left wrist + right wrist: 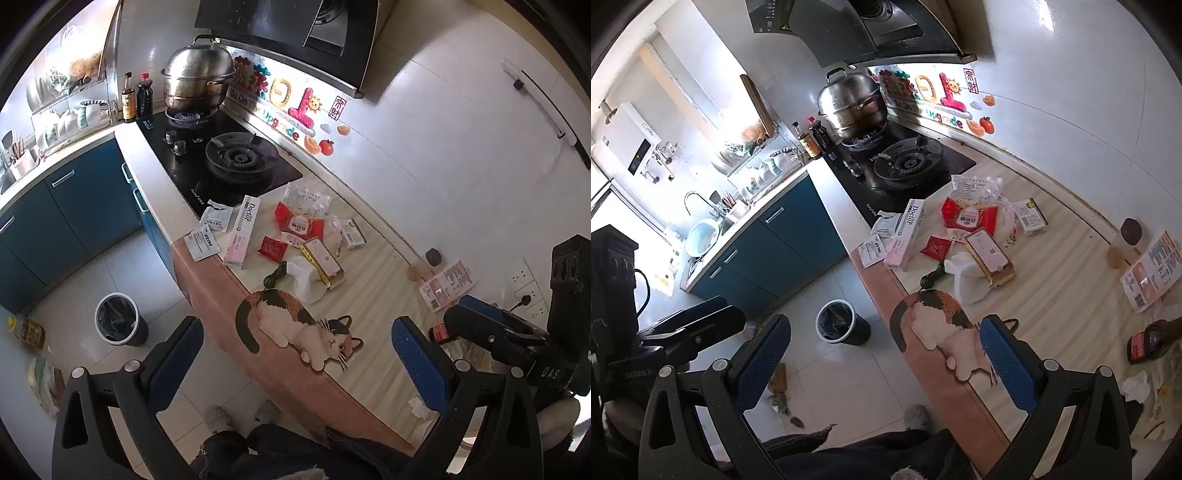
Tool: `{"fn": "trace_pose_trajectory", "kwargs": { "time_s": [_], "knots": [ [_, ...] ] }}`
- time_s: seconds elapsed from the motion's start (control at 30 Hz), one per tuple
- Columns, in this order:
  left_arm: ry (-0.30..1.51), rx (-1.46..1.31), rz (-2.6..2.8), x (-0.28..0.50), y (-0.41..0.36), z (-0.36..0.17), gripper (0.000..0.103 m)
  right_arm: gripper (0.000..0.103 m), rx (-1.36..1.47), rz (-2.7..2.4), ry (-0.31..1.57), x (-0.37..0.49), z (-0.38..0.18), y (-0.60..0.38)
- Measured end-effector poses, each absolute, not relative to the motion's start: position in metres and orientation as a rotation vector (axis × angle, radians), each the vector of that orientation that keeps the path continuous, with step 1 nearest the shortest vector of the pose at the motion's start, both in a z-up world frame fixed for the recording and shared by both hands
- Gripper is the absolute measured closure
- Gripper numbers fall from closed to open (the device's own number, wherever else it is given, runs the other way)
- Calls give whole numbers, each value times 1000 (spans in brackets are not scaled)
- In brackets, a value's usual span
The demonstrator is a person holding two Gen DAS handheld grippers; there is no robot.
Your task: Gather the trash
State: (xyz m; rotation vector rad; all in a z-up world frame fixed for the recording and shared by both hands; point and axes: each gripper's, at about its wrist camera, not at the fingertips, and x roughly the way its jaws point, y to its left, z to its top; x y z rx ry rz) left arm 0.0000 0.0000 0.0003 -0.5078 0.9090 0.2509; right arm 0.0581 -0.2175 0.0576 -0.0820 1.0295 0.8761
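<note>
Trash lies in a pile on the counter beside the stove: a pink-and-white "Doctor" box (242, 232) (907, 233), white sachets (201, 243), a red packet (272, 248) (936, 246), a red snack bag (298, 221) (967, 216), a gold-edged box (323, 263) (988, 256), a white tissue (306, 282) (966, 278) and a green wrapper (276, 276) (932, 276). A bin with a black liner (117, 320) (839, 322) stands on the floor. My left gripper (295, 354) and right gripper (884, 354) are both open, empty, held short of the pile.
A cat-print mat (295, 325) covers the counter's near part. A gas hob (236, 160) with a steel steamer pot (199, 79) lies beyond the pile. A small jar (1124, 243) and a leaflet (1152, 269) sit by the wall. Blue cabinets (74, 218) line the left.
</note>
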Motion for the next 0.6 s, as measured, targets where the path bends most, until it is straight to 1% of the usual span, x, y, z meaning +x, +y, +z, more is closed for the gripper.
{"fn": "trace_pose_trajectory", "kwargs": {
  "time_s": [0.6],
  "knots": [
    [889,-507,258,-1,7,6,0,0,-83,878,1027,60,60,-218]
  ]
}}
